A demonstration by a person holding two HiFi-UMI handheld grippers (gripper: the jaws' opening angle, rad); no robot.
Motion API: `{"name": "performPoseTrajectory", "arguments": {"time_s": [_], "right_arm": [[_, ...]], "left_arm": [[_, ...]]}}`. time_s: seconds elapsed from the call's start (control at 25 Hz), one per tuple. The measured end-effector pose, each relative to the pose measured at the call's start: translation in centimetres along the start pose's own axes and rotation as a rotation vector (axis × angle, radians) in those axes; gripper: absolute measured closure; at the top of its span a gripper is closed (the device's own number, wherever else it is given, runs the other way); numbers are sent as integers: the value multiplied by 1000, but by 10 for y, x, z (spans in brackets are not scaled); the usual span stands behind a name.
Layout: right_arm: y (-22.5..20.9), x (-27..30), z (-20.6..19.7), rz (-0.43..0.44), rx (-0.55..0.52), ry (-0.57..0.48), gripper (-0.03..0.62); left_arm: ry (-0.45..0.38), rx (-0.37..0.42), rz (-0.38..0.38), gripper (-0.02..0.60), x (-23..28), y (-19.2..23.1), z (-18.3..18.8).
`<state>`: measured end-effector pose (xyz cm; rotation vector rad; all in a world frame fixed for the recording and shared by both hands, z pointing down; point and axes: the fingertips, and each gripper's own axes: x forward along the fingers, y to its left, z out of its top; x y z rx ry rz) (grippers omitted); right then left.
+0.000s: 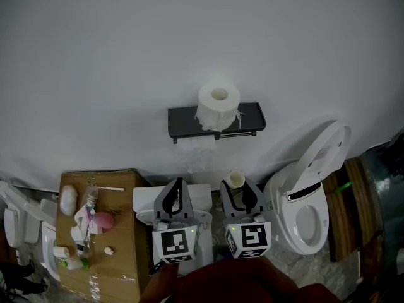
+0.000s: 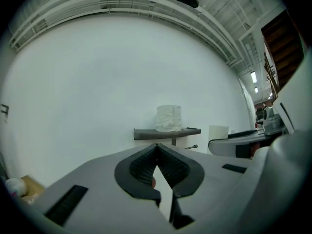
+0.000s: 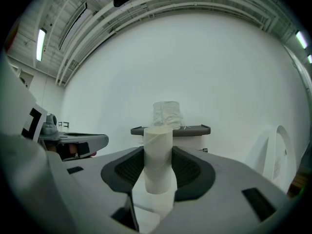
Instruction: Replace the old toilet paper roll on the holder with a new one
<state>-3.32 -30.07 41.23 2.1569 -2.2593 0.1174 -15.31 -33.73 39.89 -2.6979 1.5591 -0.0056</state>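
A full white toilet paper roll (image 1: pixel 219 103) (image 2: pixel 169 117) (image 3: pixel 167 114) stands upright on the black wall shelf of the holder (image 1: pixel 249 115) (image 2: pixel 146 133) (image 3: pixel 195 129). The thin bar (image 1: pixel 237 133) under the shelf is bare. My right gripper (image 1: pixel 238 185) (image 3: pixel 158 152) is shut on an empty cardboard tube (image 1: pixel 236 179) (image 3: pixel 159 160) (image 2: pixel 218 132), held upright below and in front of the shelf. Beside it on the left, my left gripper (image 1: pixel 178 182) (image 2: pixel 157 145) has its jaws shut with nothing between them. Both point level at the wall.
A white toilet (image 1: pixel 309 197) (image 3: pixel 275 155) with its lid raised stands to the right. At the left a cardboard box (image 1: pixel 123 273) carries several small items. A white unit (image 1: pixel 142 201) sits under the left gripper. Pale crumpled paper (image 1: pixel 192 154) shows below the shelf.
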Motion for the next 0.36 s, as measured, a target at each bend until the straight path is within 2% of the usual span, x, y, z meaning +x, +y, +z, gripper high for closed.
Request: {"name": "performPoseTrajectory", "arguments": {"time_s": [0.36], "right_arm": [[3,7,-2,12,9,0,410]], "left_arm": [[8,3,19,565,3,8,-5]]}}
